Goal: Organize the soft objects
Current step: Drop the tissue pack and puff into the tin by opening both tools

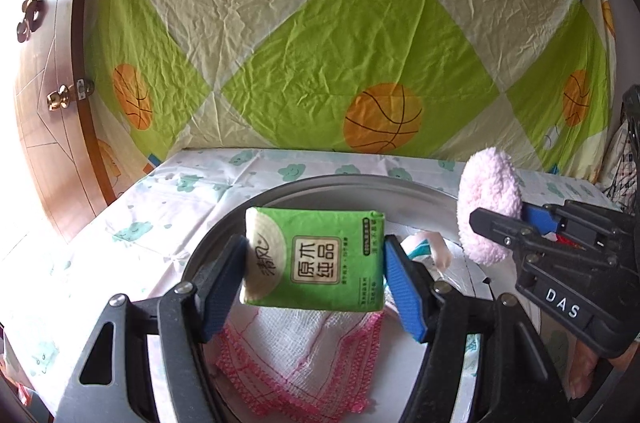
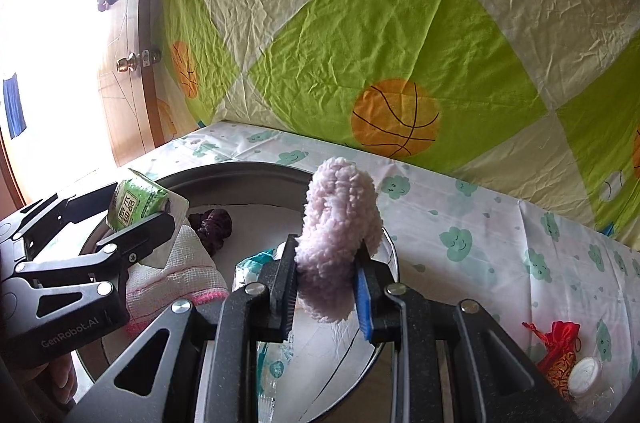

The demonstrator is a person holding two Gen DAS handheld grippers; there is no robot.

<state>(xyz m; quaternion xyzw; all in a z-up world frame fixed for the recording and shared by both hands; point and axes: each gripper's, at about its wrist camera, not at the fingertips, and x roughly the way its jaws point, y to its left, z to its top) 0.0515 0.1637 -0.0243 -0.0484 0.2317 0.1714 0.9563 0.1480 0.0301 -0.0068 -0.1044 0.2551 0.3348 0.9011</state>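
Between the left gripper's (image 1: 314,275) pads sits a green tissue pack (image 1: 314,259), clamped flat and held above the round tray (image 1: 340,183) over a folded cloth (image 1: 300,355), likely for dropping in; beside it the right gripper (image 2: 326,283) pinches a pink fluffy pad (image 2: 340,219) upright above the same tray.

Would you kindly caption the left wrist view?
Left gripper holds a green tissue pack above a round tray; right gripper grips pink fluff.
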